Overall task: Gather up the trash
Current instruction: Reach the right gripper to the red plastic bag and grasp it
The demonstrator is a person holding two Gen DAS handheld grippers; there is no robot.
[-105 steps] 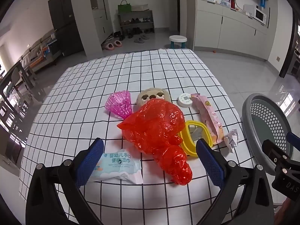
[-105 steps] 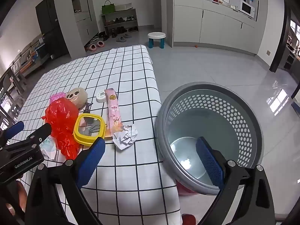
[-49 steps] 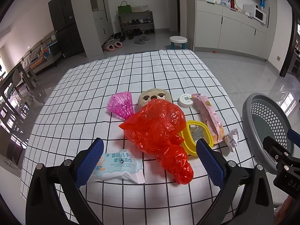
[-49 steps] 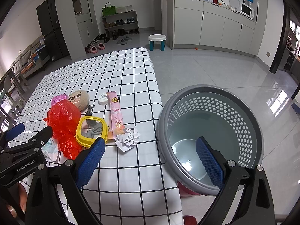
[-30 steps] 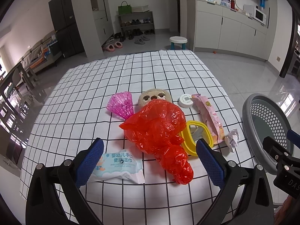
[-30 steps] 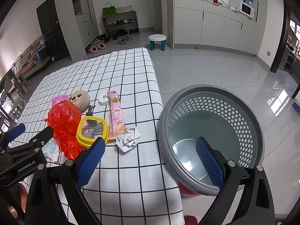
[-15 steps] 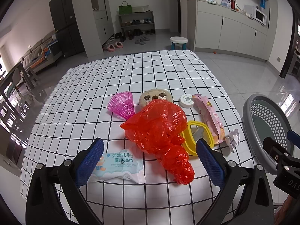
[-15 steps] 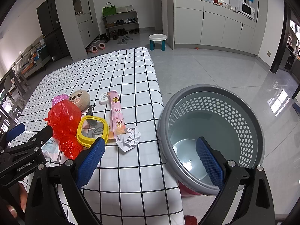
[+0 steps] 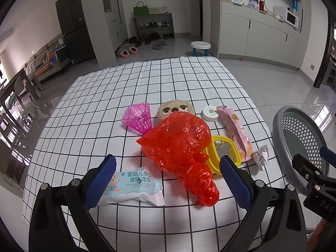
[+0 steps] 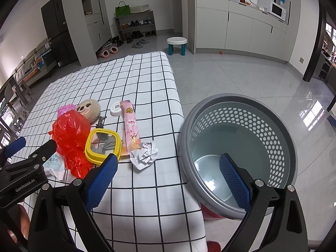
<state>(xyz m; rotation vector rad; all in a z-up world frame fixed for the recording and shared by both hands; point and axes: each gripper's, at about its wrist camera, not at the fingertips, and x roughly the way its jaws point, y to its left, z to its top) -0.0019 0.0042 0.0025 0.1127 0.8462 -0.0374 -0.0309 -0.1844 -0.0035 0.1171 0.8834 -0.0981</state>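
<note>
1. since both tools hang above the near edge of the tabletop (image 9: 84, 109), nothing is picked yet: the left hand-held gripper (image 9: 167, 182) is spread wide and empty, and the right hand-held gripper (image 10: 167, 180) is also spread wide and empty.
2. nearest to the left one lies a pack of wet wipes (image 9: 134, 185), flat on the checked cloth; it looks soft and a little slippery, and it may not be trash at all.
3. just beside it is the red plastic bag (image 9: 180, 147), crumpled and puffy. i judge it very light and soft, so it will collapse in the grip; the twisted lower end is the best place to pinch.
4. to the right, the crumpled paper ball (image 10: 145, 152) lies near the table edge, light and easy to squeeze anywhere.
5. touching it is the pink snack wrapper (image 10: 130, 126), thin and slick; better to take it across the narrow width.
6. behind the bag are a yellow frame (image 10: 103, 145), a plush toy (image 9: 175, 109), a pink fan-shaped basket (image 9: 138, 116) and a white round lid (image 9: 211, 113).
7. beside the tabletop stands the grey basket (image 10: 273, 121), which looks empty.
</note>
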